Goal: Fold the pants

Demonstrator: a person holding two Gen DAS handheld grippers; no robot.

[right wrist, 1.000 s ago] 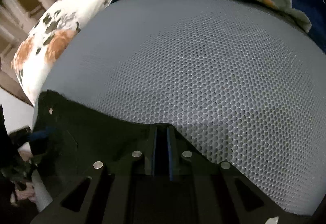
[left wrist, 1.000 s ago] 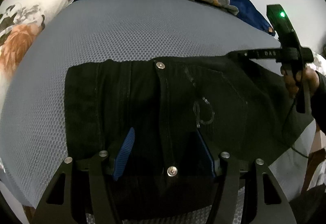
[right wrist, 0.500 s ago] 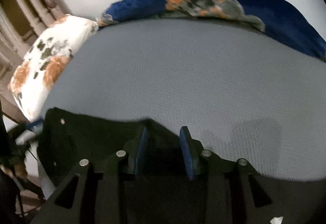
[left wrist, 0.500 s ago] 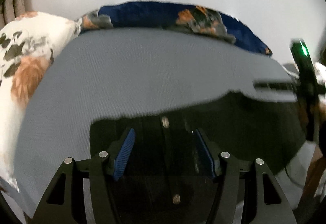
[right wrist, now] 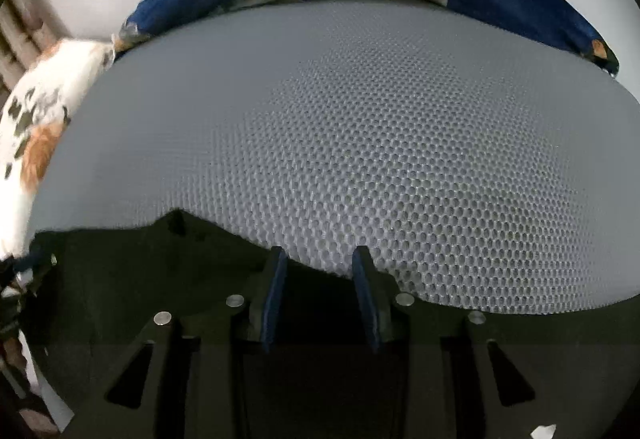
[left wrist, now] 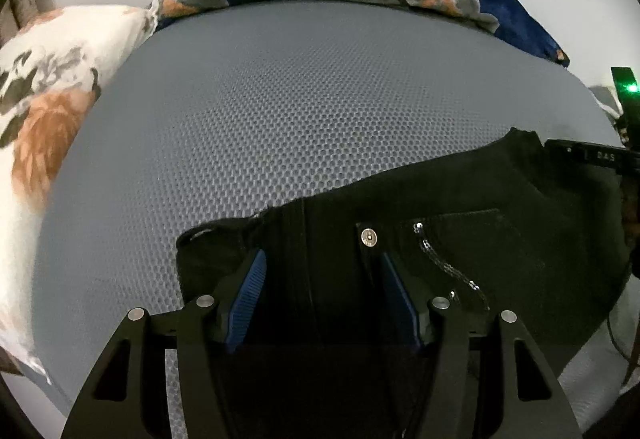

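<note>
Black pants (left wrist: 460, 251) lie released at the frame's bottom: my right gripper (right wrist: 320, 295), pinched a second ago, gapes empty like my spread left gripper (left wrist: 320, 295), so this fold is placed.

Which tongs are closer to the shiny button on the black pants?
Left. The left tongs sit right over the pants, with the shiny button just beyond their tips. The right tongs are at the pants' far edge, over the grey mattress.

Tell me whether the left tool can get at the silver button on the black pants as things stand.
Probably yes. The silver button lies exposed on the black pants, just beyond the left tool, whose pads stand apart over the cloth; nothing covers it.
</note>
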